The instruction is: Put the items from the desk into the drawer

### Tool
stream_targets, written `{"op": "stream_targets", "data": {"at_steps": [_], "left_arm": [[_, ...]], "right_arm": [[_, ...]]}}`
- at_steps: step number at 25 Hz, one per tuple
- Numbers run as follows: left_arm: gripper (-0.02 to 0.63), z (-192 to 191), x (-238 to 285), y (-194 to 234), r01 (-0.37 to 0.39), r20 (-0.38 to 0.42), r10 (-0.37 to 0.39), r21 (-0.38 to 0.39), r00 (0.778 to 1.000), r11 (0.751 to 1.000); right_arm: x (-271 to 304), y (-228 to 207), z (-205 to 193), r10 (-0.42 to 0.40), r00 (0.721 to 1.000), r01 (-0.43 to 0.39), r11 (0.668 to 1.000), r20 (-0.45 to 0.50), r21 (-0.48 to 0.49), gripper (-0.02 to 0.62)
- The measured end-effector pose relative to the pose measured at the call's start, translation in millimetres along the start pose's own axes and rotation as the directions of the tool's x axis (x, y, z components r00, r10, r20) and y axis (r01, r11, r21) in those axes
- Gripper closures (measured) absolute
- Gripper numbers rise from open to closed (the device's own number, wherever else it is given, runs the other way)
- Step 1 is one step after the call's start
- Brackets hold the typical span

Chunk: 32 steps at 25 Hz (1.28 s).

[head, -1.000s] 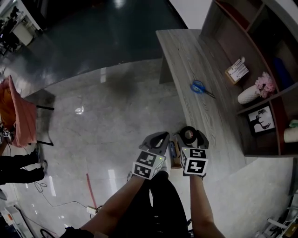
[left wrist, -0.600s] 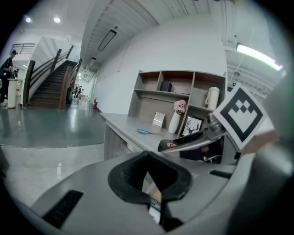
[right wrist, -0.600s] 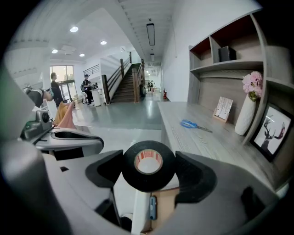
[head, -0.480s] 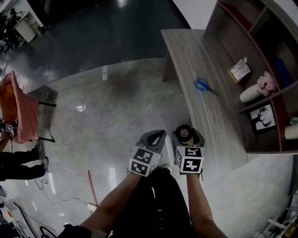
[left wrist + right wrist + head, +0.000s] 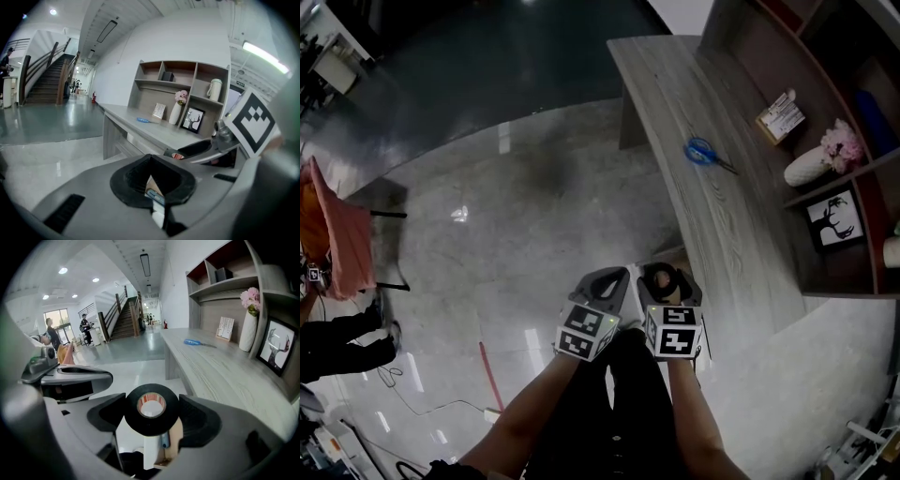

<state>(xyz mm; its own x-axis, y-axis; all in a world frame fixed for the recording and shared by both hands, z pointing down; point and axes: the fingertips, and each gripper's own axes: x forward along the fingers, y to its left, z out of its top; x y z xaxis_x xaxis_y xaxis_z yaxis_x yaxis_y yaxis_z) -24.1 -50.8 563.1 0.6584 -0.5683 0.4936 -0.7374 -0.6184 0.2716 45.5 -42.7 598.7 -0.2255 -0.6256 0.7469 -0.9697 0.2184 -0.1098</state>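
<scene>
- The right hand-held gripper (image 5: pixel 662 281) stays clamped on the black tape roll (image 5: pixel 151 408), its jaws wide around it.
- Both grippers have sunk in the last second, just off the table's (image 5: pixel 722 225) front edge, over the open drawer (image 5: pixel 165 453) below that edge.
- The left hand-held gripper (image 5: pixel 614 279) has its jaws together on nothing.
- The tape looks ready to be released into the drawer.
- The blue scissors (image 5: pixel 701 153) wait farther along the table.
</scene>
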Motion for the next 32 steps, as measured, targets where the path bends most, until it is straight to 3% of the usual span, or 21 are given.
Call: {"op": "stream_targets", "data": {"at_steps": [9, 18, 32], "left_arm": [[0.597, -34, 12, -6, 0.032, -0.045, -0.032, 0.000, 0.998, 0.999], [0.597, -69, 22, -13, 0.052, -0.083, -0.054, -0.021, 0.995, 0.998], [0.597, -95, 39, -15, 0.080, -0.121, -0.083, -0.029, 0.989, 0.996]], "right_arm": [[14, -8, -49, -0.029, 0.998, 0.032, 0.998, -0.056, 0.047, 0.249], [32, -26, -105, -0.080, 0.986, 0.085, 0.996, -0.145, 0.031, 0.249], [59, -48, -136, -0.151, 0.968, 0.127, 0.983, -0.202, -0.130, 0.249]]}}
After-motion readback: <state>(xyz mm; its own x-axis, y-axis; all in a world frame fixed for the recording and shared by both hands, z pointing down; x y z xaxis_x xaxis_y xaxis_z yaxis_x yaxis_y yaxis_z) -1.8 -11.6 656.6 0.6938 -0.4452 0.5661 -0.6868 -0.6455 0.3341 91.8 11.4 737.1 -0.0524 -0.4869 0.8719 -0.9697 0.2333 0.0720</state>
